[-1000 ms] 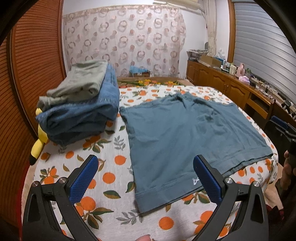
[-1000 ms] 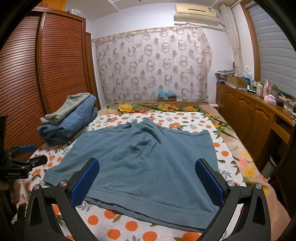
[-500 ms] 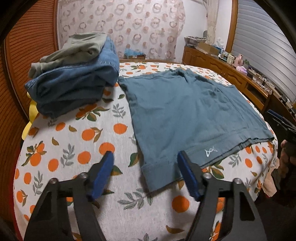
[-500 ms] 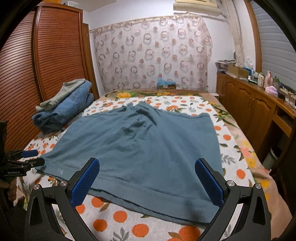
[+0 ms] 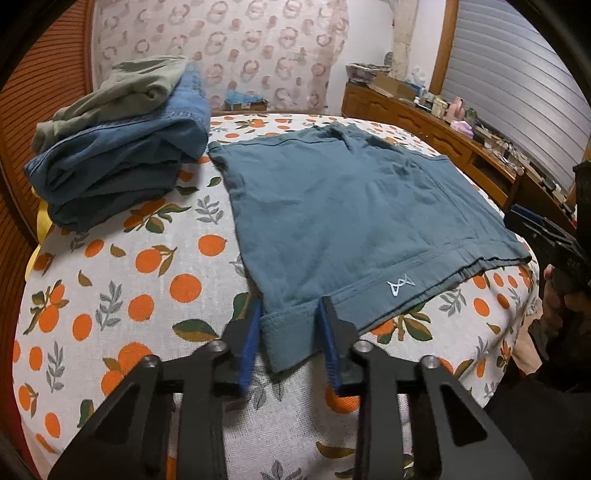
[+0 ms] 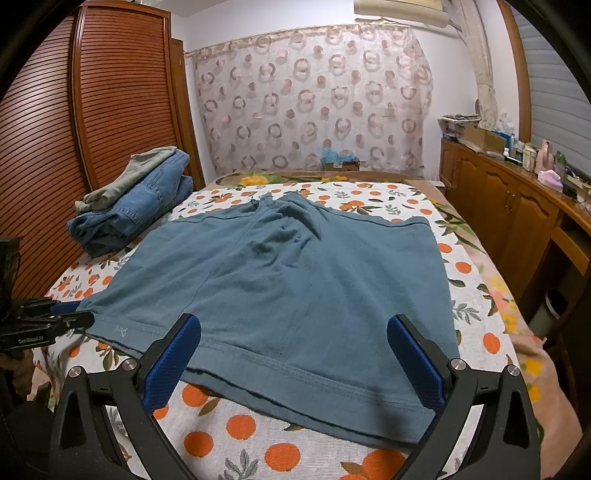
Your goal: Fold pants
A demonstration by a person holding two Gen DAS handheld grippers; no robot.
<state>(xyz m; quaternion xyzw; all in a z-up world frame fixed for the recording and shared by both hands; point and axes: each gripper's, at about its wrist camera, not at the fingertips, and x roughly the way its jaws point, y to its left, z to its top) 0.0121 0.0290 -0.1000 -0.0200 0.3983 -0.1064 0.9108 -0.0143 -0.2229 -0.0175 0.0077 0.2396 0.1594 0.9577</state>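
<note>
Matt teal knit-cloth pants (image 5: 343,206), coarse woven printed bedsheet (image 5: 122,280), blue denim jeans (image 5: 122,158), ribbed glossy wooden wardrobe (image 6: 92,122)

A bed (image 6: 476,273) with an orange-print sheet fills the room. To its left stands a slatted wooden wardrobe (image 6: 92,122). A curtain (image 6: 314,99) patterned with rings covers the far wall, under an air conditioner (image 6: 402,9). Along the right, a cluttered wooden cabinet (image 6: 517,206) sits below closed grey blinds (image 5: 517,85).

Teal shorts (image 6: 295,288) flat on bedspread, apparently unfolded, waistband nearest.
</note>
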